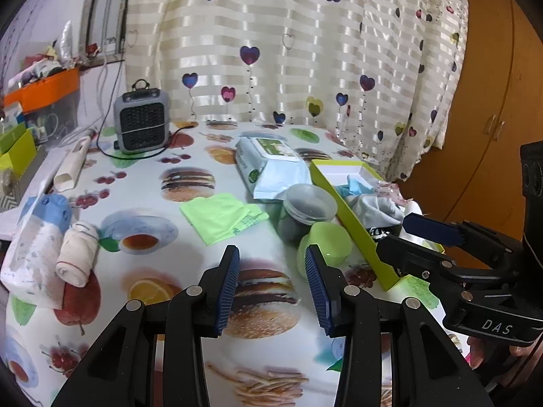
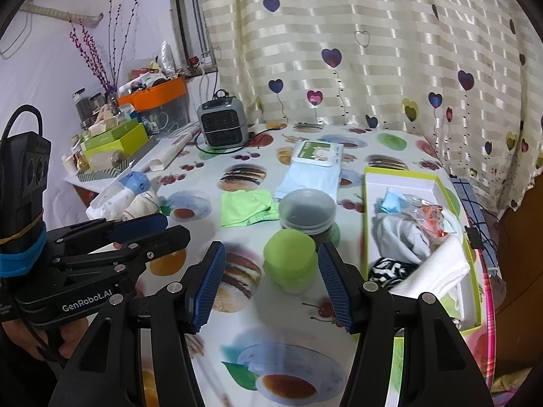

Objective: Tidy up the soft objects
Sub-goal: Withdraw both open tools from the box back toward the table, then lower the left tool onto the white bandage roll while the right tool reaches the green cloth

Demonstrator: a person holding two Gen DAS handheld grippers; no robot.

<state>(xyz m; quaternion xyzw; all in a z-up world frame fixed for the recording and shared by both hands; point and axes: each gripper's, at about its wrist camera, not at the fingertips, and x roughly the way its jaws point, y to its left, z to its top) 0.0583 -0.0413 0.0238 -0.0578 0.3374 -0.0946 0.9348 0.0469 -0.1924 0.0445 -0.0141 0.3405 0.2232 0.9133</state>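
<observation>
A folded green cloth [image 1: 222, 217] [image 2: 247, 208] lies flat mid-table. A rolled beige sock [image 1: 76, 254] [image 2: 141, 205] leans on a tissue pack [image 1: 34, 247] at the left edge. The lime box [image 1: 353, 217] [image 2: 364, 224] on the right holds a grey-white cloth [image 2: 400, 234], a white towel [image 2: 437, 268] and a striped cloth [image 2: 387, 268]. My left gripper [image 1: 271, 291] [image 2: 163, 229] hovers open over a burger print, empty. My right gripper [image 2: 271, 288] [image 1: 407, 237] is open too. A green tub [image 2: 290, 259] shows beyond its fingers, and the pads are not pressing on it.
A clear tub with dark contents [image 1: 307, 210] stands behind the green tub [image 1: 327, 246]. Farther back lie a wet-wipes pack [image 1: 271, 166], a grey heater [image 1: 141, 122] with its cable, and a white tube [image 1: 73, 164]. A curtain hangs behind; cluttered boxes [image 2: 115, 142] stand at the left.
</observation>
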